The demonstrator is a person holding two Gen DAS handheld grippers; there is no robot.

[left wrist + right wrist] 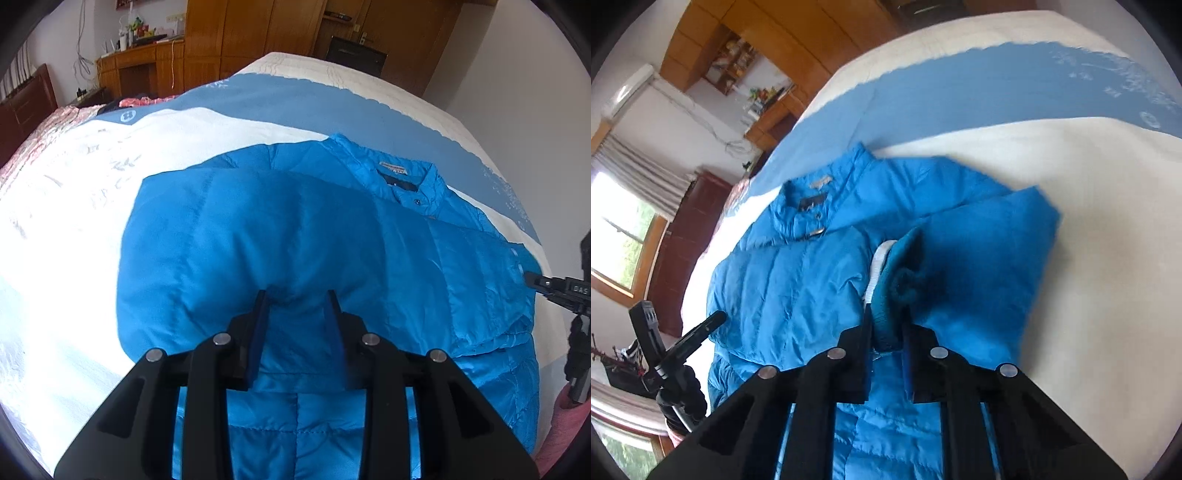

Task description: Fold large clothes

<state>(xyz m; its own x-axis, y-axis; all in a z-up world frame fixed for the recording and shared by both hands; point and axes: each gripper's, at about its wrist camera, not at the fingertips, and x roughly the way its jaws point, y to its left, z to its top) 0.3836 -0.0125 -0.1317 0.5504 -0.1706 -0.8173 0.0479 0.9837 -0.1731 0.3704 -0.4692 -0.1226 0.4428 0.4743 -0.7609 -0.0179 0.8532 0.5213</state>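
The jacket (295, 229) lies flat on the bed (66, 229), sleeves folded inward; the left gripper (297, 295) pinches puffy fabric, while the right gripper (886, 314) clamps the knit cuff (894, 291), positioning it.

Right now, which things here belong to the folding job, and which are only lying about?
For the job: blue down jacket; its knit cuff; left gripper; right gripper.

Lying about: blue and white bedspread; pink quilt; wooden desk.

Both grippers tilt downward: left gripper (297, 295) jaws partly parted, right gripper (886, 314) jaws nearly together, pinching fabric.
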